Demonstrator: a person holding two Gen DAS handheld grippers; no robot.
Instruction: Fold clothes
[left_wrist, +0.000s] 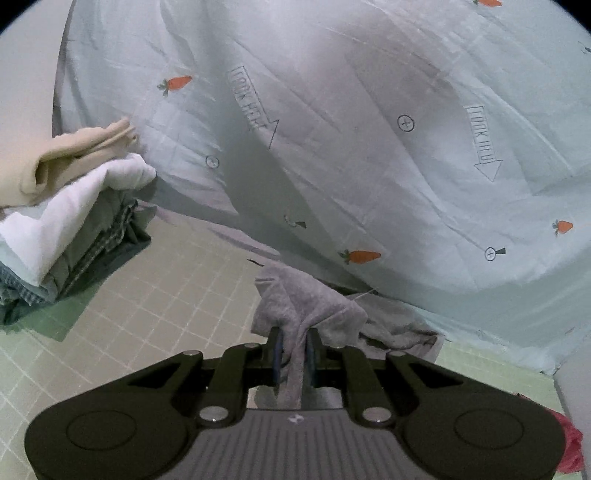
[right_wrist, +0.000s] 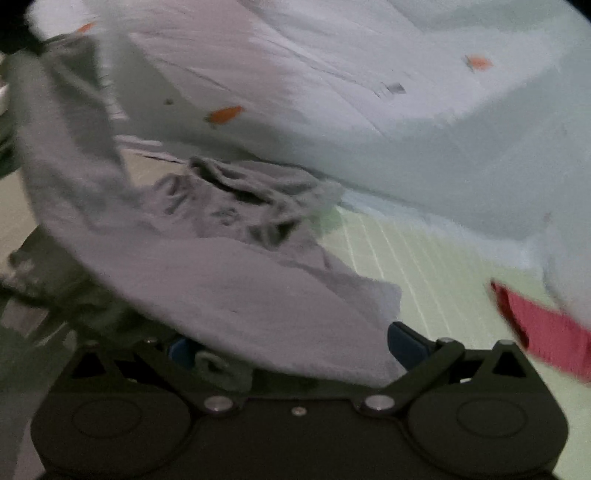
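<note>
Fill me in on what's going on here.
A person is folding laundry with a handheld gripper in each hand. The left gripper has its jaws shut on a bunched part of a grey garment, which trails onto the green gridded mat. The right gripper stands open, with the same grey cloth draped across it. A stack of folded clothes sits at the left, a carrot-print sheet lies behind, and a red cloth lies at the right.

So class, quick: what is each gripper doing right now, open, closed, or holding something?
Left gripper: closed on the grey garment.
Right gripper: jaws wide apart, open; the grey garment drapes over them, not pinched.
</note>
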